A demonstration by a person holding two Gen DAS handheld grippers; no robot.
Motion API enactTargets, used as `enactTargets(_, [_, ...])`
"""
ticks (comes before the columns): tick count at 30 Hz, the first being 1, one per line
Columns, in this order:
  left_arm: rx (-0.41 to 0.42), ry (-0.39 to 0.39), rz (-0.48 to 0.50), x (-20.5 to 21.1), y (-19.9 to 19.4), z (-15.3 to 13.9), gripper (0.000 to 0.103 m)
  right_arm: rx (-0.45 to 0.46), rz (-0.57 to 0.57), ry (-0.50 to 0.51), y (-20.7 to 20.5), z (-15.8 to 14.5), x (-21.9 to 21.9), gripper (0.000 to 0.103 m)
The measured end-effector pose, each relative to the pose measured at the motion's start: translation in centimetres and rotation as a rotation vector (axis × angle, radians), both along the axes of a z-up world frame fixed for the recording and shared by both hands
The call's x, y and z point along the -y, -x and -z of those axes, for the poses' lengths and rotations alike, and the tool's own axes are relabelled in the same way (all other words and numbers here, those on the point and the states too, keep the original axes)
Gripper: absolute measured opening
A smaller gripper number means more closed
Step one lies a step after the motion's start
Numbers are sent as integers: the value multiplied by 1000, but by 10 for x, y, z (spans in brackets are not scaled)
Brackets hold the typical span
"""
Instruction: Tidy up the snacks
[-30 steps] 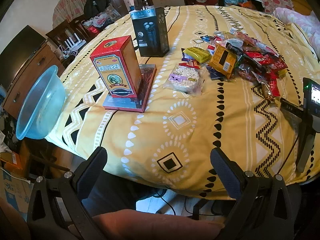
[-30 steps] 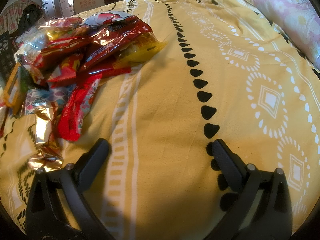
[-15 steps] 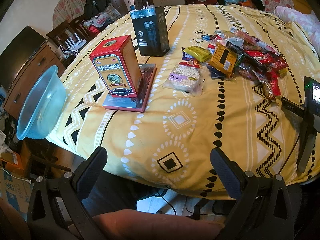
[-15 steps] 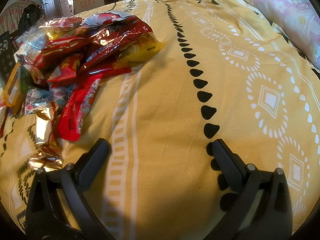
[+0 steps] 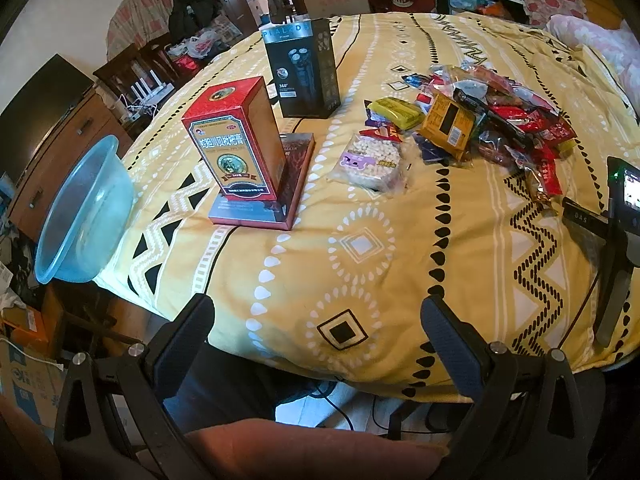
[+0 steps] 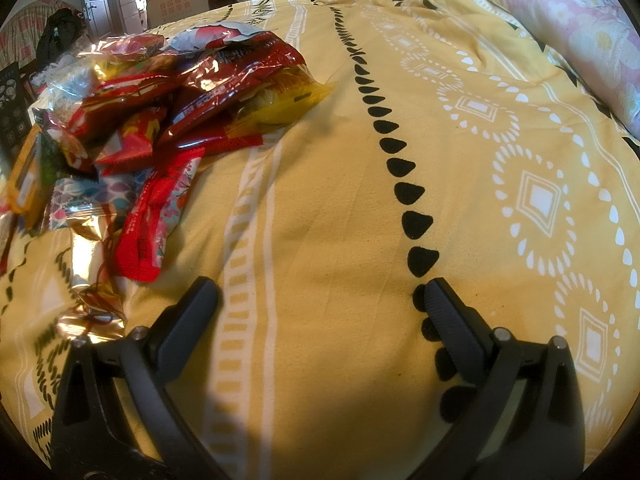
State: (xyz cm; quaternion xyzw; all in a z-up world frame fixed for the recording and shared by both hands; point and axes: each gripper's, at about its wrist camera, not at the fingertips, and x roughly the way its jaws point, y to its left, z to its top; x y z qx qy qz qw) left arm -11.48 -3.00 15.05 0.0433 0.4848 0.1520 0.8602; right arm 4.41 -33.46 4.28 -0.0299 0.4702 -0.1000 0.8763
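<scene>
- Left wrist view, far left: one round bowl (image 5: 86, 216) of clear blue plastic leans tilted at the edge of the bed, its rim over the side.
- Next comes one red cardboard box (image 5: 236, 140), tall and glossy, which stands upright on one flat box (image 5: 268, 200) with a dark lid and red edge.
- Behind them one black box (image 5: 304, 68), also tall, stands upright with a printed picture on its front.
- All of these rest on the bedspread (image 5: 360, 248), a soft yellow cloth with white and black diamonds, drops and zigzags.
- Near the middle lies one clear bag of small white pieces (image 5: 370, 160), bumpy in texture, just beside the snack pile (image 5: 496, 116).
- This pile is made of many crinkled foil and plastic packets, mostly red, with one orange packet and one yellow-green one; I cannot count them all.
- At the bottom, the left gripper (image 5: 316, 320) hangs over the near edge of the bed; its two black ribbed fingers are wide apart and hold nothing.
- Right wrist view: the same snack pile (image 6: 168, 120) lies at the left, shiny and wrinkled, and one red packet (image 6: 156, 220) reaches toward the camera.
- The right gripper (image 6: 320, 300) is low over bare cloth to the right of the pile, its two fingers spread apart and empty.
- At the far right one pink flowered quilt (image 6: 580, 32) lies along the bed.
</scene>
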Motion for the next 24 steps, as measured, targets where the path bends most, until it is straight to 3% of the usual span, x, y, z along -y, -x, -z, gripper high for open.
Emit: enactTargets(24, [-16, 2, -11, 2, 0, 3, 103, 0, 0, 0, -1, 0, 0, 103])
